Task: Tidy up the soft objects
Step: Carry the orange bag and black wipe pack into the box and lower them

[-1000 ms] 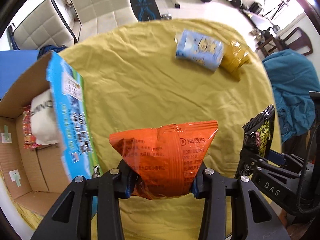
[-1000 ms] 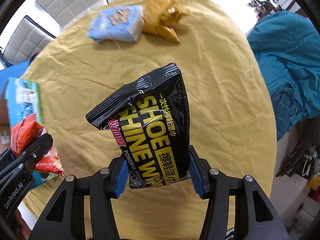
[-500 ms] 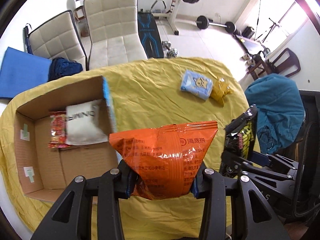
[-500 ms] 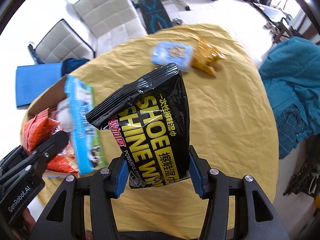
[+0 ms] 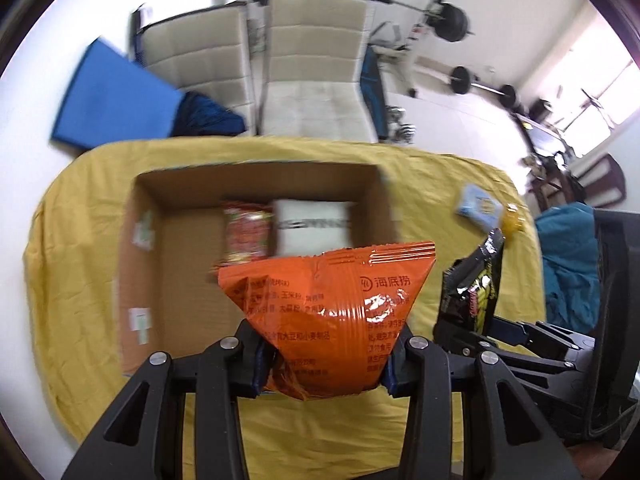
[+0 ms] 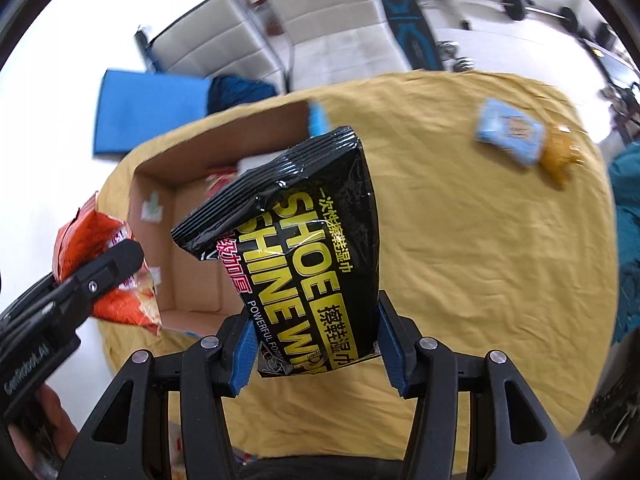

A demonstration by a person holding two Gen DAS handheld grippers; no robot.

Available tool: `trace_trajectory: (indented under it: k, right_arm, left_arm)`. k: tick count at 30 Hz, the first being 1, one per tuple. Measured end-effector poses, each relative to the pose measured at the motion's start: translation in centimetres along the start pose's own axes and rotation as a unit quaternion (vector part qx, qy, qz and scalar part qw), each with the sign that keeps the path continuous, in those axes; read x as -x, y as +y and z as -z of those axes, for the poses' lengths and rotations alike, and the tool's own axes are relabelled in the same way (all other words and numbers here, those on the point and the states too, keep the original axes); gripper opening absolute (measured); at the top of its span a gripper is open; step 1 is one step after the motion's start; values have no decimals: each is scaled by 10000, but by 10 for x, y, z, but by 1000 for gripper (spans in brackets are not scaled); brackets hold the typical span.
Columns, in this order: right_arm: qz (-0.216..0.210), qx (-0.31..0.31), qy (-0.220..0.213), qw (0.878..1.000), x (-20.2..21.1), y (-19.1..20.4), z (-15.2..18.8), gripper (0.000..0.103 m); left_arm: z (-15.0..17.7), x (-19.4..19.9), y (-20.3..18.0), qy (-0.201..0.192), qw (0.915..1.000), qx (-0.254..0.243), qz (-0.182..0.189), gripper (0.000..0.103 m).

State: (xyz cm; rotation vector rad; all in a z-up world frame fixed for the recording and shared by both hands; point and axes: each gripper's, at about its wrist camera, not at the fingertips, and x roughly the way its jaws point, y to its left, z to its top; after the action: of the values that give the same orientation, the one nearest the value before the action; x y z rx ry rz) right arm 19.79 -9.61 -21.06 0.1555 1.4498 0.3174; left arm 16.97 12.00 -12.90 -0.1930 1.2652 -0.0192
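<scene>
My left gripper [image 5: 324, 364] is shut on an orange snack bag [image 5: 332, 312], held high above the near edge of an open cardboard box [image 5: 168, 264]. The box holds a red packet [image 5: 246, 232] and a white pack [image 5: 312, 226]. My right gripper [image 6: 316, 356] is shut on a black shoe-shine wipes pack [image 6: 304, 256], held above the yellow cloth just right of the box [image 6: 180, 240]. The orange bag [image 6: 100, 264] also shows at the left of the right wrist view. A light blue pack [image 6: 510, 132] and a yellow pouch [image 6: 558, 152] lie at the table's far right.
The round table is covered by a yellow cloth [image 6: 480, 260]. Two white chairs [image 5: 312, 60] and a blue mat [image 5: 116, 96] stand behind the table. A teal cloth [image 5: 568, 268] hangs at the right. Gym weights [image 5: 456, 20] sit further back.
Both grippers have risen and shifted left with their packs, so the open box now lies below and ahead of the left gripper. The box interior is now fully in view.
</scene>
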Motion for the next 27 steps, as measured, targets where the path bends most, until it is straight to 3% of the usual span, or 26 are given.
trace_trajectory:
  k: [6, 14, 21, 27]
  right_arm:
    - [149, 165, 360, 9991, -60, 48, -12, 55]
    - [548, 100, 1021, 9932, -155, 60, -21, 55]
    - [898, 94, 1297, 9874, -204, 61, -23, 55]
    - [1033, 69, 1388, 9849, -222, 64, -27, 56]
  left_arm:
    - [-5, -43, 73, 435, 9975, 472, -291, 39]
    - [-18, -116, 131, 1034, 9905, 803, -411, 39]
    - [-46, -177, 134, 1416, 9872, 441, -590, 39]
    - [-62, -214, 131, 1651, 9827, 141, -834, 39]
